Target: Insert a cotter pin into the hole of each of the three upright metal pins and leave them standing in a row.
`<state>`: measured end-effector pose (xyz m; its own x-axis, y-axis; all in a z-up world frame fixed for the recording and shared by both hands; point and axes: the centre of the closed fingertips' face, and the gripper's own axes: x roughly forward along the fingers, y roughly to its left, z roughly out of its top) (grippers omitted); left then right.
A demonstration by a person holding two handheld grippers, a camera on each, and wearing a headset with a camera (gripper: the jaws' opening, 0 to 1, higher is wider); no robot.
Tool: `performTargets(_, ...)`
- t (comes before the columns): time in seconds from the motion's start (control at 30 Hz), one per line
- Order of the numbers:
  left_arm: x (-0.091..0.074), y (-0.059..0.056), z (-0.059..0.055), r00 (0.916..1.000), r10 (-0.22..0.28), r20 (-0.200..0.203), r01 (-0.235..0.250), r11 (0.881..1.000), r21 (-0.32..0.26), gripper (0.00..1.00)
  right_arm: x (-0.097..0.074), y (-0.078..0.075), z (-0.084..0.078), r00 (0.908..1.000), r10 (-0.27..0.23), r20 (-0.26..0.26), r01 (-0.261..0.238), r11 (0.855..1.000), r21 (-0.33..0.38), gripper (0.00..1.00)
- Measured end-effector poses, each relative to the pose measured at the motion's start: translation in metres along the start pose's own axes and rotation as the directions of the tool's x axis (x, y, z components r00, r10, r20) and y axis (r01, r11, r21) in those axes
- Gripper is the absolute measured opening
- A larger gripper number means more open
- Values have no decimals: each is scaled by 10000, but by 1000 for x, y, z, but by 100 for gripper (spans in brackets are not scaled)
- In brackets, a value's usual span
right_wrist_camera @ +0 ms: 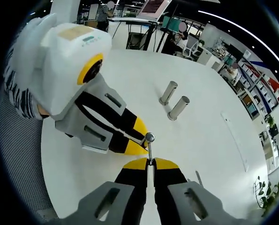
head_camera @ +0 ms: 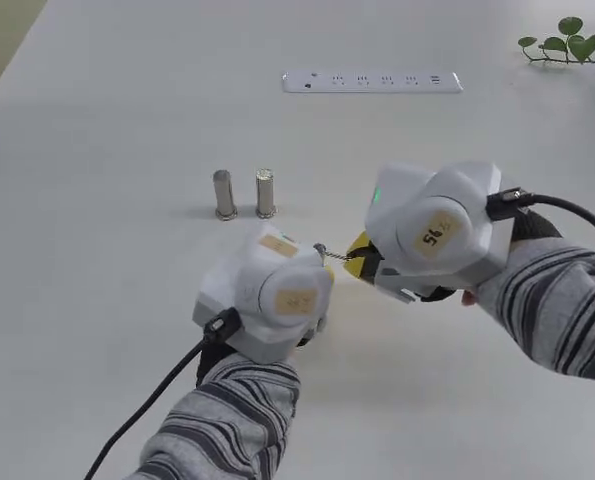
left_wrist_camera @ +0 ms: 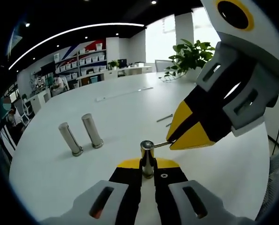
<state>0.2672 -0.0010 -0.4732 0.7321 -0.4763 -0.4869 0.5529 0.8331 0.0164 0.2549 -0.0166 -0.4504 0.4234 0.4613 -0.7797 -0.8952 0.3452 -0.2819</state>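
My left gripper (left_wrist_camera: pixel 147 168) is shut on an upright metal pin (left_wrist_camera: pixel 147 157), which also shows in the right gripper view as the metal pin (right_wrist_camera: pixel 149 138). My right gripper (right_wrist_camera: pixel 149 162) is shut on a thin cotter pin (right_wrist_camera: pixel 149 151), whose tip meets the top of that pin. In the left gripper view the cotter pin (left_wrist_camera: pixel 161 144) reaches the pin's head from the right gripper (left_wrist_camera: pixel 173 140). Two more metal pins (head_camera: pixel 225 194) (head_camera: pixel 265 193) stand side by side on the table beyond the grippers. In the head view the left gripper (head_camera: pixel 312 262) and right gripper (head_camera: pixel 355 258) meet nose to nose.
A white power strip (head_camera: pixel 372 82) lies at the far side of the white table (head_camera: pixel 97 250). Green plant leaves (head_camera: pixel 567 42) reach in at the far right. Loose cotter pins (left_wrist_camera: pixel 164 119) lie on the table past the right gripper. Cables trail from both grippers.
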Motion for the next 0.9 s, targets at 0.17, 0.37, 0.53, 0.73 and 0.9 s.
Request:
performTargets(0.17, 0, 0, 0, 9999, 157, 36, -158, 9998, 122, 5, 4, 2, 6, 10000, -10, 51, 11, 9997, -249, 0)
performTargets(0.37, 0, 0, -1, 9998, 200, 61, -199, 9998, -40, 5, 6, 3, 12, 9997, 72, 241, -58, 9984, -566, 0)
performTargets(0.53, 0, 0, -1, 9998, 177, 52, -177, 9998, -102, 5, 7, 3, 15, 9992, 27, 396, 5, 9968, -798, 0)
performTargets(0.73, 1, 0, 0, 9998, 190, 47, -189, 9996, -197, 5, 4, 1, 16, 9980, -97, 618, 121, 9991, -394, 9)
performTargets(0.9, 1, 0, -1, 9998, 192, 15, -192, 9994, -282, 5, -3, -2, 12, 9984, -206, 525, 208, 9998, -37, 7)
